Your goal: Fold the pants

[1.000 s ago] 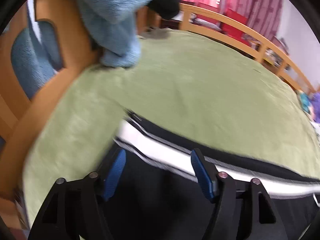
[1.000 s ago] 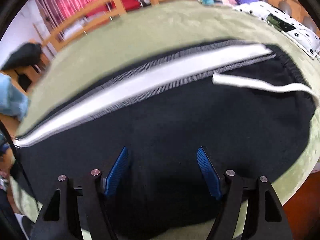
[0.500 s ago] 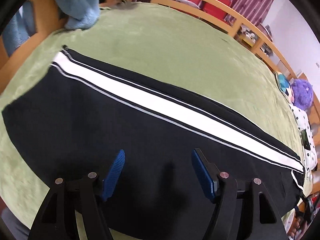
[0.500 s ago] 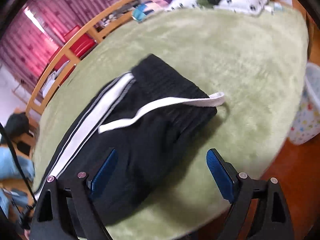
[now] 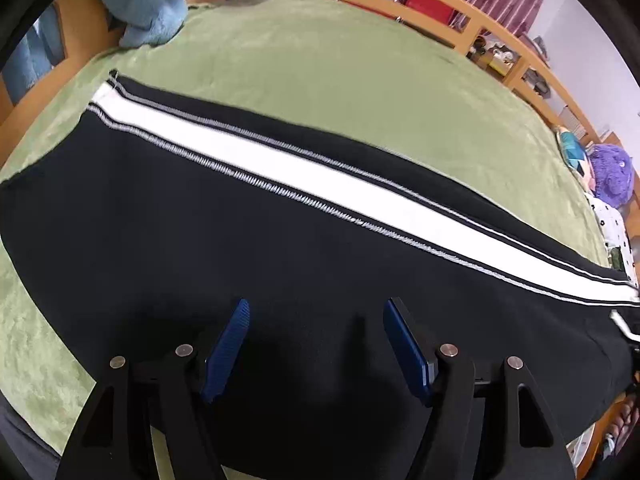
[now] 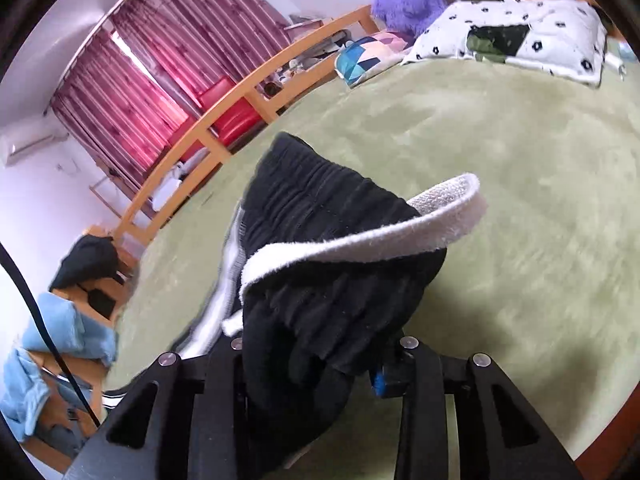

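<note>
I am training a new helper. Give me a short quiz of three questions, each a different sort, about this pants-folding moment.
1. True or false: the right claw has the black waistband between its fingers.
2. Which colour is the blanket under the pants? A) green B) red C) white
3. Fill in: the left claw hangs over the pants with its jaws ____.

Key
1. True; its jaws are closing on the bunched waistband.
2. A.
3. Open; nothing is between its fingers.
</note>
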Tool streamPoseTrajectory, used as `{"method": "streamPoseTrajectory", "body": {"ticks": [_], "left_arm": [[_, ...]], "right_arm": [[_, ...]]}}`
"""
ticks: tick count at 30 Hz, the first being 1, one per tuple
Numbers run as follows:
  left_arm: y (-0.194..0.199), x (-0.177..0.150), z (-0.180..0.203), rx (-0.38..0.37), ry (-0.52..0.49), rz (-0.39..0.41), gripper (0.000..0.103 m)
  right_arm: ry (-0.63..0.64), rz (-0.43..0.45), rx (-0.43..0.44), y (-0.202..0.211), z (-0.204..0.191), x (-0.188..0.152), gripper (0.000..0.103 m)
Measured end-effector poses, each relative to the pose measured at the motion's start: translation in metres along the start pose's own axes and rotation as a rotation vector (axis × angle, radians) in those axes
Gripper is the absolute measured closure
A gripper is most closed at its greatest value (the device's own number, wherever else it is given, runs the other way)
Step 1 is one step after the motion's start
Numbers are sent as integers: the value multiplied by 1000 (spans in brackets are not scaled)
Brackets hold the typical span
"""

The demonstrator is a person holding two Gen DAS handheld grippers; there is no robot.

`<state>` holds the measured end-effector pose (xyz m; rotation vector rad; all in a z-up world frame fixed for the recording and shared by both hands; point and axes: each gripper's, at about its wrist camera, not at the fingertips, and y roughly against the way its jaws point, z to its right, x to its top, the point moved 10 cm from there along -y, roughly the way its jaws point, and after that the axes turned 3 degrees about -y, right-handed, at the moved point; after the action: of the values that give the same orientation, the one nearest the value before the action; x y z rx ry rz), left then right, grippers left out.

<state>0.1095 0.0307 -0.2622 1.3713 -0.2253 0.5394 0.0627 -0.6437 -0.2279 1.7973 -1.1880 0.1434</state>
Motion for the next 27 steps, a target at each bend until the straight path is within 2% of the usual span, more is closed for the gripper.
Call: {"method": "streamPoseTrajectory", "body": {"ticks": [2, 4, 6, 8, 11, 13, 14, 18, 19, 21, 22, 24, 25, 27], "left_arm": [[-2, 0, -1, 12, -11, -2, 35], [-3, -1, -1, 16, -23, -14, 35], [-1, -3, -1, 3, -33, -13, 35], [7, -5, -3, -14, -49, -5, 35], [19, -13, 20, -95, -112, 6, 35], [24, -20, 42, -148, -174, 9, 35], [26, -25, 56, -180, -196, 12, 35], [20, -54, 101, -286, -258, -28, 35], [16, -62, 107, -282, -276, -29, 35], [2, -77, 106, -217, -324, -52, 35], [-3, -82, 102, -177, -351, -41, 35], [0, -83, 93, -157, -367, -13, 36], [4, -83, 88, -158, -355, -15, 36], [12, -80, 85, -168, -337, -18, 35]], "right_arm": [[37, -97, -81, -28, 14, -17, 62], [3, -192, -160, -49, 37, -40, 53], [-31, -175, -125, -42, 44, -47, 50], [-36, -163, -156, -23, 48, -51, 43], [-41, -120, -187, 13, 42, -58, 42], [33, -112, -156, 36, 10, -70, 42], [115, -130, -131, 38, -19, -80, 42], [329, -170, -7, 23, -119, -136, 42], [393, -216, 31, 11, -145, -163, 42], [488, -263, 34, -8, -169, -209, 42], [510, -278, 21, -19, -174, -223, 42], [564, -323, -53, -39, -171, -260, 40], [582, -307, -94, -45, -167, -271, 38], [589, -248, -109, -40, -167, -274, 37]]}}
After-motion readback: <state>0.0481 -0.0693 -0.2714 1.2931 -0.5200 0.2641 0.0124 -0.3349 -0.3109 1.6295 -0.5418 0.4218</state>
